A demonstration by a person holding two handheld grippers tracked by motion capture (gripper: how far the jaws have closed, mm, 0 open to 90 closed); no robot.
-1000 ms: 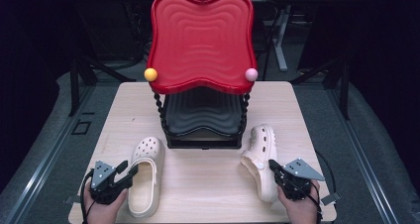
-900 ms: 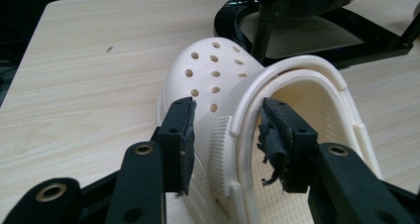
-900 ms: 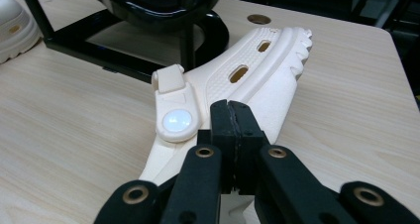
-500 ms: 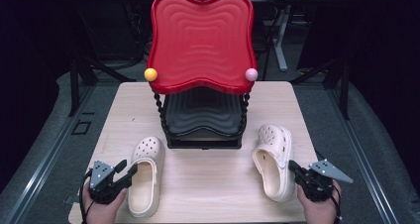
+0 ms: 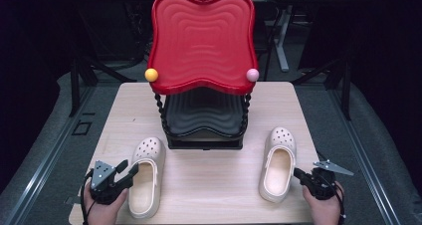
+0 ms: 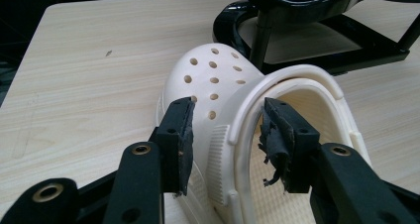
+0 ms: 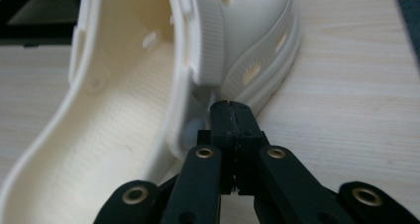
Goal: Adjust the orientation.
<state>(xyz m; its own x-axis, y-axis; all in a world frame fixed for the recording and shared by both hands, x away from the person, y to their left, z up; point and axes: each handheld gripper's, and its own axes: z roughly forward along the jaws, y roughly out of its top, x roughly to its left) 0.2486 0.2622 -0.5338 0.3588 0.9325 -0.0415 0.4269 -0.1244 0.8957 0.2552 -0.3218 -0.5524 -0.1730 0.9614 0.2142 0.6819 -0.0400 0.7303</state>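
left tool open, straddling left clog's wall | right tool clenched empty beside right clog on desk | risk: thin wall slips out when I squeeze

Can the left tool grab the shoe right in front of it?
Probably yes. The left tool already has its jaws open astride the left shoe's side wall, with nothing in between.

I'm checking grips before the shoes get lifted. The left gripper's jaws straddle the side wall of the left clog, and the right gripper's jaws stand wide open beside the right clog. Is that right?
Not quite. The right gripper has its jaws shut together, nothing between them, just off the outer side of the right clog, as the right gripper view shows. The rest holds: the left gripper straddles the left clog wall.
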